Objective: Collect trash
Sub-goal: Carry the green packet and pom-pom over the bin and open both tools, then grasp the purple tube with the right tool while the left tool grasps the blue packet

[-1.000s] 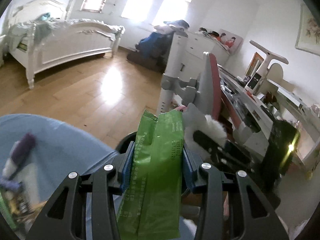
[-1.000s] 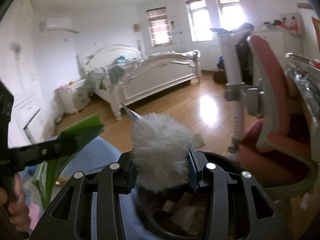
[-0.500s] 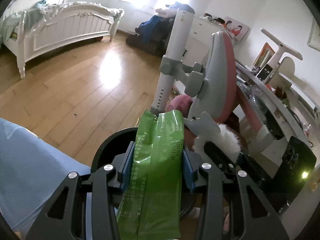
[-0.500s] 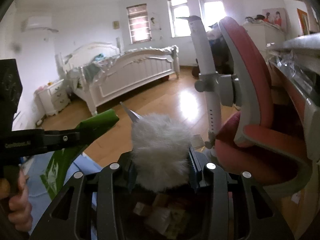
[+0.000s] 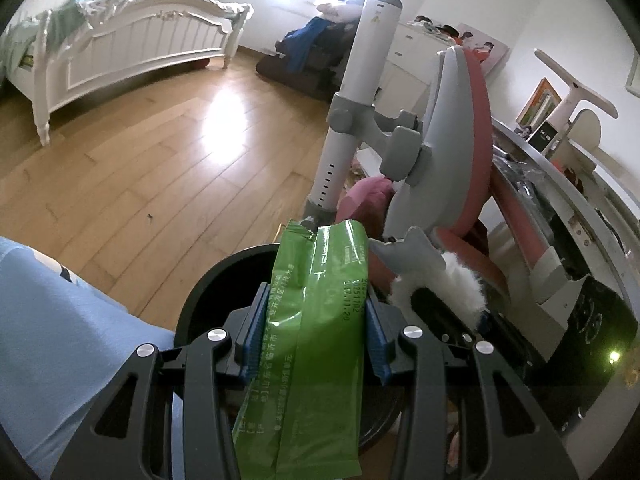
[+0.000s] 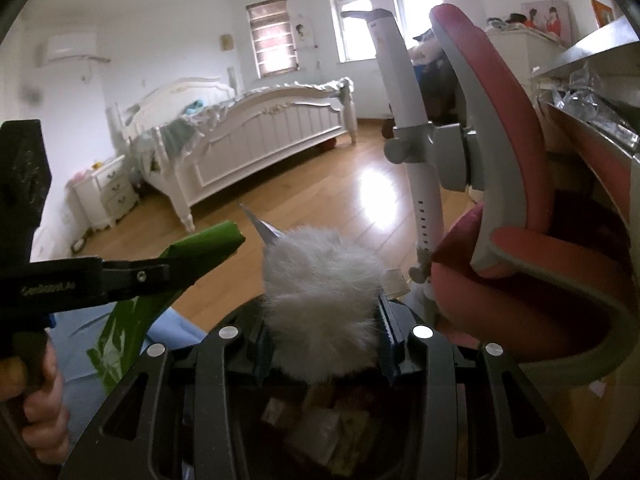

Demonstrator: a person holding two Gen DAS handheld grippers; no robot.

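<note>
My left gripper [image 5: 312, 332] is shut on a green snack wrapper [image 5: 316, 340] and holds it over a round black trash bin [image 5: 224, 280] on the wood floor. My right gripper [image 6: 320, 332] is shut on a white furry toy with a grey pointed part [image 6: 320, 280], also over the bin, whose paper scraps [image 6: 320, 432] show below. The wrapper shows at the left of the right wrist view [image 6: 200, 252]. The furry toy shows at the right of the left wrist view [image 5: 440, 288].
A pink and grey desk chair [image 5: 460, 152] stands just right of the bin, with a cluttered desk [image 5: 560, 184] beyond. A white bed [image 6: 256, 140] is across the wood floor [image 5: 160, 152]. The person's light blue clothing [image 5: 52, 328] is at lower left.
Both grippers have moved forward and down towards the bin with their loads still held. The bin and chair now fill more of both views.
</note>
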